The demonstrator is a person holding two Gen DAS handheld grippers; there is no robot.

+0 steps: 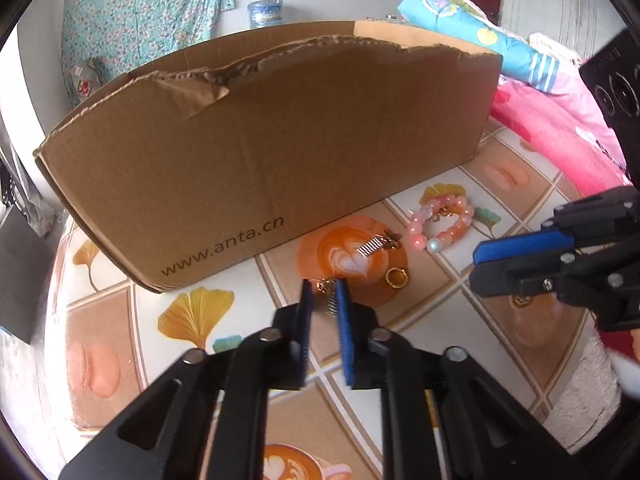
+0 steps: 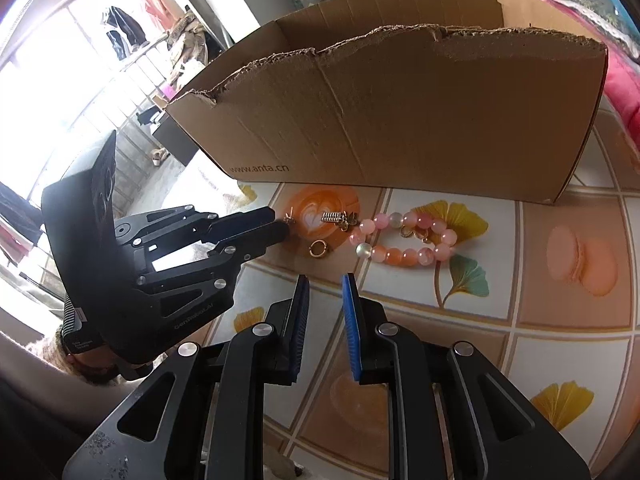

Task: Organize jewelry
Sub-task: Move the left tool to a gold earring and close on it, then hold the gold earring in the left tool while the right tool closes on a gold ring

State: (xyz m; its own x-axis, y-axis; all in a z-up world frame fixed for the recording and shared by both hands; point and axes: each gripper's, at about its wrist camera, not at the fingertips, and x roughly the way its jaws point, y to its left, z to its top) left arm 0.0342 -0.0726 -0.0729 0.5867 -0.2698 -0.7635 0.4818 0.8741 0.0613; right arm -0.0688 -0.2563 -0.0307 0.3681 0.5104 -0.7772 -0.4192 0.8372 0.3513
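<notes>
A pink and orange bead bracelet (image 1: pixel 442 220) (image 2: pixel 404 238) lies on the patterned tablecloth in front of the cardboard box (image 1: pixel 256 152) (image 2: pixel 400 120). A gold ring (image 1: pixel 397 278) (image 2: pixel 319 247) and a silver spring earring (image 1: pixel 374 245) (image 2: pixel 338 218) lie left of it. My left gripper (image 1: pixel 324 286) (image 2: pixel 280 222) has its jaws narrowly apart around a second small gold earring with a spring (image 1: pixel 329 294) (image 2: pixel 289 218), low at the table. My right gripper (image 2: pixel 325 280) (image 1: pixel 476 266) is open and empty, hovering just before the ring.
The torn-edged box blocks the far side of the table. Pink and blue bedding (image 1: pixel 552 120) lies at the right. A window with hanging clothes (image 2: pixel 120 28) is at the left. The tablecloth (image 2: pixel 540 320) runs to the right of the jewelry.
</notes>
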